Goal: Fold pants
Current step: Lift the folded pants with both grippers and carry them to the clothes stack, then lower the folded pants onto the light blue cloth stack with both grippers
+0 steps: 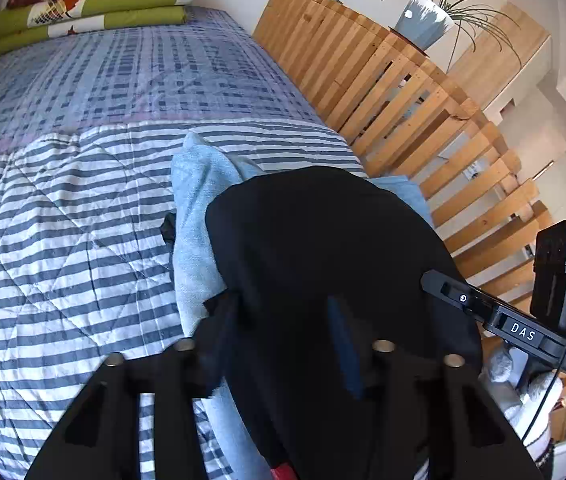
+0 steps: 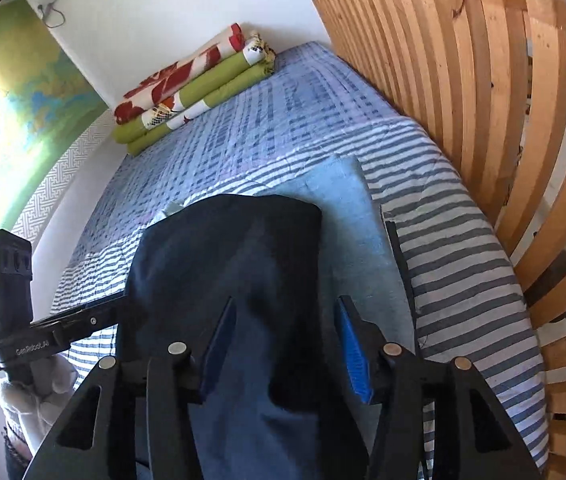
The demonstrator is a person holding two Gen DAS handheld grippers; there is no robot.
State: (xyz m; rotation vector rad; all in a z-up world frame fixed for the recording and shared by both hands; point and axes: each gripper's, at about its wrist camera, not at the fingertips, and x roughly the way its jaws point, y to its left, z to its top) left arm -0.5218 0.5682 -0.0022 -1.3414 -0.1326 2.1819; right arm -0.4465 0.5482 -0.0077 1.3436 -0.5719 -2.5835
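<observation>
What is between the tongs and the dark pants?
Nothing visible. The dark navy fabric pants already lie between the right tongs, and the left tongs are covered by them, over a light blue cloth.

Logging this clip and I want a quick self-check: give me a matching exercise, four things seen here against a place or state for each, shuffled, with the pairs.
Things:
1. dark pants
2. folded quilt
3. potted plant
4. light blue garment

Places or states:
A. on top of the wooden slatted divider
B. draped over both claws, hanging in front of the cameras
C. lying on the striped bedspread, partly under darker cloth
D. stacked at the far end of the bed by the wall

Pairs: 1-B, 2-D, 3-A, 4-C
</observation>
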